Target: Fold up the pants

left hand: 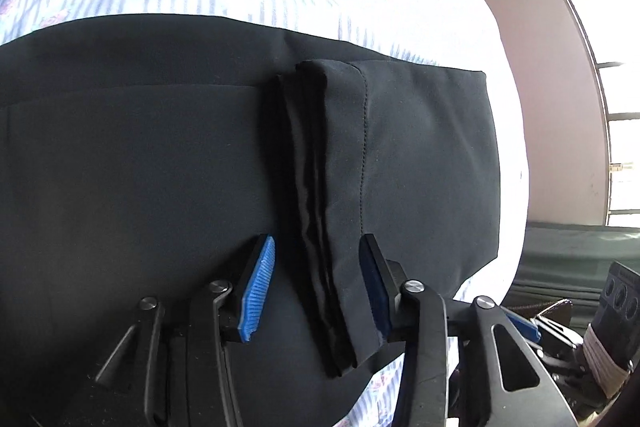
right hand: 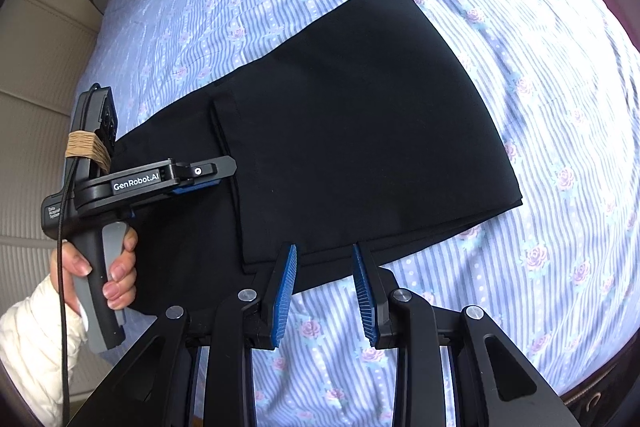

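Lying folded on striped floral bedsheet point(right hand: 500, 75), black pants point(right hand: 352, 131) run lengthwise away leftward. Bunched hem fold point(left hand: 332, 211) is straddled by left gripper point(left hand: 316, 279), jaws apart, unpinched. Right gripper point(right hand: 325, 291) is seen parted, empty, at near edge.

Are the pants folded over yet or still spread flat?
Folded. In the right wrist view the pants show one layer lying on another, its edge crossing the cloth, on the bedsheet.

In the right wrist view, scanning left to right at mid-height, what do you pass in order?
Beige padded wall → left gripper held in a hand → folded black pants → striped floral bedsheet.
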Demonstrator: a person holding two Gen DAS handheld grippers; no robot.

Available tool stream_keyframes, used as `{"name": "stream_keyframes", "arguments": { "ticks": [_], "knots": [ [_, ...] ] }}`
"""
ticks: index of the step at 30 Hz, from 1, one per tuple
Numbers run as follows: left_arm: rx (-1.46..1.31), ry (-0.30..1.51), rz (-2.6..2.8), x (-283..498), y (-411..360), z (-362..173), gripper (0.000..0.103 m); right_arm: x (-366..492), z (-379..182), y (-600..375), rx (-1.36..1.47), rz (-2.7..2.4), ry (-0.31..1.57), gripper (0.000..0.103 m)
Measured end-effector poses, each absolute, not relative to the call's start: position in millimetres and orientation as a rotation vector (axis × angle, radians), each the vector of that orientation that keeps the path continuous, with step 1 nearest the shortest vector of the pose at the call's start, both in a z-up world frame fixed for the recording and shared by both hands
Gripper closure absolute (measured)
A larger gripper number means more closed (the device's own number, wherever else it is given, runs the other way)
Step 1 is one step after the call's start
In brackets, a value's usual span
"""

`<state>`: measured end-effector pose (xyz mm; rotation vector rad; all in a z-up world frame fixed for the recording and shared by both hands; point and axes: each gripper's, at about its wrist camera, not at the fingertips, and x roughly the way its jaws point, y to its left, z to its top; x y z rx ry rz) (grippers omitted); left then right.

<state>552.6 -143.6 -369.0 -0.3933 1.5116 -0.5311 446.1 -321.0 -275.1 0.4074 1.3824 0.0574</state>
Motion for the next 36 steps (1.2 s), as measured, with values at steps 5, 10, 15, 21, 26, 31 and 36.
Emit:
{"name": "stream_keyframes", "arguments": {
  "ticks": [5,10,15,21,26,31,36],
  "knots": [
    [-0.393,1.467,-0.540,551.3,-148.8,-372.3,0.047,440.8,-274.3,-315.8,0.398,0.063,1.397,0.073],
    [-0.444,1.467,-0.499,548.1,-139.7,-377.8,0.084,440.0,-276.0,-309.0,0.374,0.066,1.411,0.073],
    [-0.462,1.431,-0.525,543.8,-127.3,-358.4,0.094,442.0,-270.9,-299.6,0.363,0.076,1.407,0.073],
    [-0.430,1.353,-0.499,541.4,-88.1,-323.9,0.094,446.0,-255.7,-284.8,0.334,0.122,1.369,0.073],
    [-0.375,1.389,-0.425,549.4,-64.6,-330.4,0.094,440.6,-245.9,-278.8,0.344,0.138,1.359,0.073],
    [-0.344,1.416,-0.376,542.5,-56.9,-340.4,0.094,436.4,-239.5,-274.4,0.328,0.152,1.357,0.073],
    [-0.318,1.435,-0.341,539.3,-55.0,-347.1,0.094,432.3,-234.2,-275.1,0.307,0.136,1.350,0.073]
  ]
}}
